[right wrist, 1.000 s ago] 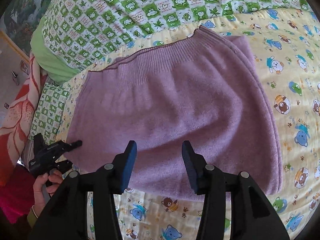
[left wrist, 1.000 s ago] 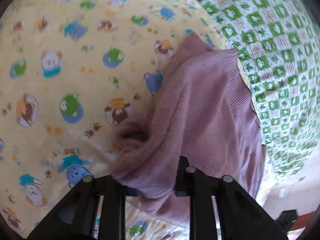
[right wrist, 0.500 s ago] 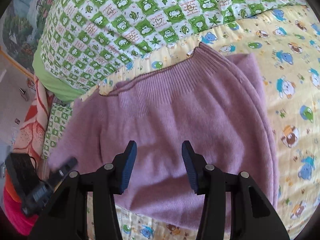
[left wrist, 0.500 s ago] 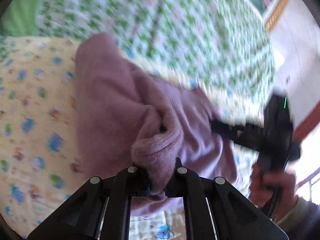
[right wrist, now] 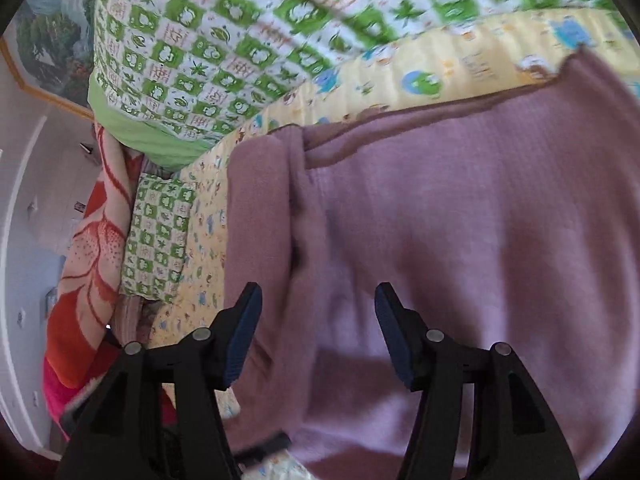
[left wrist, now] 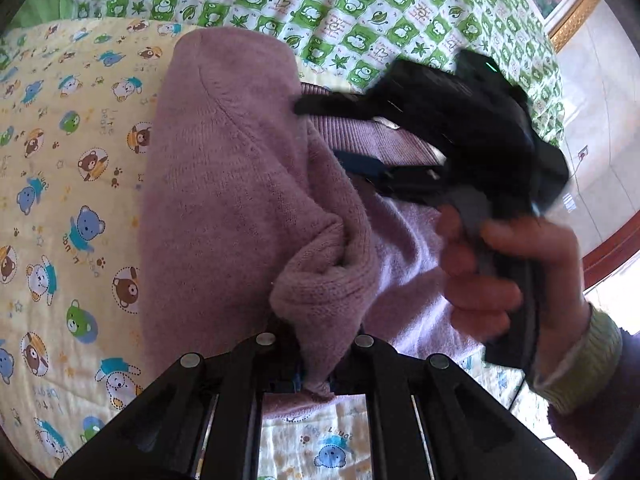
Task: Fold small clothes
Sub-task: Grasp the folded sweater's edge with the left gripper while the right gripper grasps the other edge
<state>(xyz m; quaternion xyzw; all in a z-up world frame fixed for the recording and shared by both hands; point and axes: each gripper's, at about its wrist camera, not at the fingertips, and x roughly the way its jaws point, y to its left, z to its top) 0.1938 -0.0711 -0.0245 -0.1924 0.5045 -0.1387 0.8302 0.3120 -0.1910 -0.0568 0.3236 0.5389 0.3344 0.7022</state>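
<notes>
A mauve knitted garment (left wrist: pixel 224 184) lies on a yellow cartoon-print sheet (left wrist: pixel 60 208). My left gripper (left wrist: pixel 316 364) is shut on a bunched edge of the garment and holds that edge lifted over the rest. My right gripper (left wrist: pixel 352 136) shows in the left wrist view, held in a hand over the garment's ribbed hem (left wrist: pixel 372 140). In the right wrist view the right gripper (right wrist: pixel 318 332) is open, just above the garment (right wrist: pixel 460 240), with a folded flap (right wrist: pixel 264 220) on the left.
A green-and-white checked quilt (left wrist: pixel 320 8) lies behind the garment and also shows in the right wrist view (right wrist: pixel 224 52). A red floral blanket (right wrist: pixel 92 256) and a checked pillow (right wrist: pixel 156 240) sit at the bed's left edge. Floor (left wrist: pixel 600 120) lies beyond.
My left gripper carried the pinched garment edge across over the garment, toward the right gripper. My right gripper moved down closer to the fabric and stayed open.
</notes>
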